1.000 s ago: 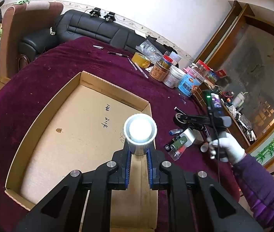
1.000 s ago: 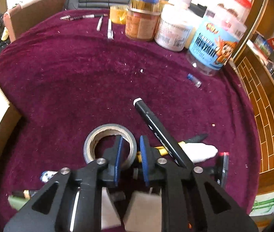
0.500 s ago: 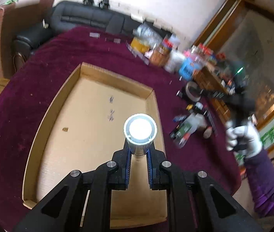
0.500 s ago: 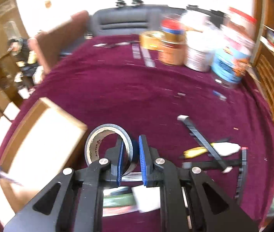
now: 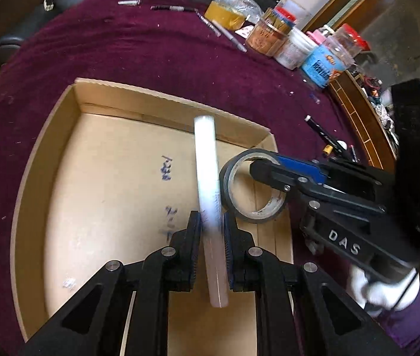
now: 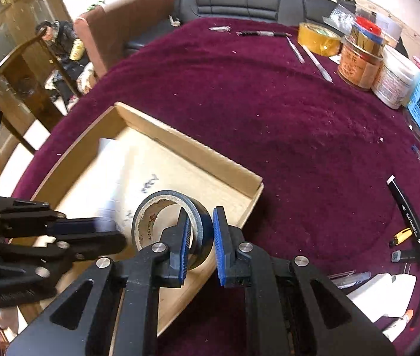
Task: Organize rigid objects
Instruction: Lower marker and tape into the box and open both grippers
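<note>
Maroon velvet cloth (image 5: 156, 56) covered the round table, with a black leather sofa behind it.

Left wrist view: left gripper (image 5: 212, 228) was clenched on a translucent white plastic tube (image 5: 207, 175), gripped near its lower third, the long end projecting forward over the shallow brown cardboard tray (image 5: 47, 160). Tube image was smeared. Its jaws had just eased slightly wider, the tube between them and the pads apparently on it. Right gripper (image 5: 253, 164) came in from the right, pinching the wall of a grey roll of tape (image 5: 233, 207) held above the tray's near right corner, just beside the tube. A white-gloved hand (image 5: 367, 287) with purple sleeve carried it. Jars (image 5: 269, 35) stood at the table's far edge.

Right wrist view: right gripper (image 6: 199, 238) was clamped across the tape roll (image 6: 150, 216), one finger inside the core, one outside. Roll hung over the tray (image 6: 186, 148). Loose pens and a black marker (image 6: 408, 216) lay on the cloth to the right.

Judgement: both items appear light and rigid. The tube looks smooth and liable to pivot or slip in a narrow pinch, so a hold nearer mid-length would be steadier. The roll's wall grip seems secure; it could roll if released on edge.
</note>
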### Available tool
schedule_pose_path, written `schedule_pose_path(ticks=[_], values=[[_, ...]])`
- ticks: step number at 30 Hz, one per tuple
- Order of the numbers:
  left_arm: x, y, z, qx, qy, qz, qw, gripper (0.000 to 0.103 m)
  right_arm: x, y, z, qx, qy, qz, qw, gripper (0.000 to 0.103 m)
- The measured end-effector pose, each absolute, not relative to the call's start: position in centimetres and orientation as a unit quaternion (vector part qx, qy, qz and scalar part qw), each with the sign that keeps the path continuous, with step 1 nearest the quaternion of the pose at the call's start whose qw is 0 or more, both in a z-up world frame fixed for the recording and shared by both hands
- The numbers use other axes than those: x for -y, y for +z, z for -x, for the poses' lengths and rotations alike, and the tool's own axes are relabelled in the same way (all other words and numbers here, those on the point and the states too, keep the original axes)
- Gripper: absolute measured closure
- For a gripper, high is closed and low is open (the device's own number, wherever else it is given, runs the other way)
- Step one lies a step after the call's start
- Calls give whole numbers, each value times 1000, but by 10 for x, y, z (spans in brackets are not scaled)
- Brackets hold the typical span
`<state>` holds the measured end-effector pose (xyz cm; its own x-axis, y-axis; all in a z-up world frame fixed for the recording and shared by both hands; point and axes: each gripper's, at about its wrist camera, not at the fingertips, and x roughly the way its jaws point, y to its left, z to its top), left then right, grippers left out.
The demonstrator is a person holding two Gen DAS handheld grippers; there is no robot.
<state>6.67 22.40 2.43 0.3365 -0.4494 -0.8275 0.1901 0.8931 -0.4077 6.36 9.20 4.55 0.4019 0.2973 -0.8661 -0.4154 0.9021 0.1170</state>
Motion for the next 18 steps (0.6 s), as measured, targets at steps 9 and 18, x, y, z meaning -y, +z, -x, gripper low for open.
schedule_pose_path(ticks=[9,18], values=[[-247,21,-57,-476,-164,172,847,51,-78,71,-55,-457,206,40,865,54],[-268,5,-37,-466,-136,239,841,51,-31,95,-18,-420,203,8,884,54]])
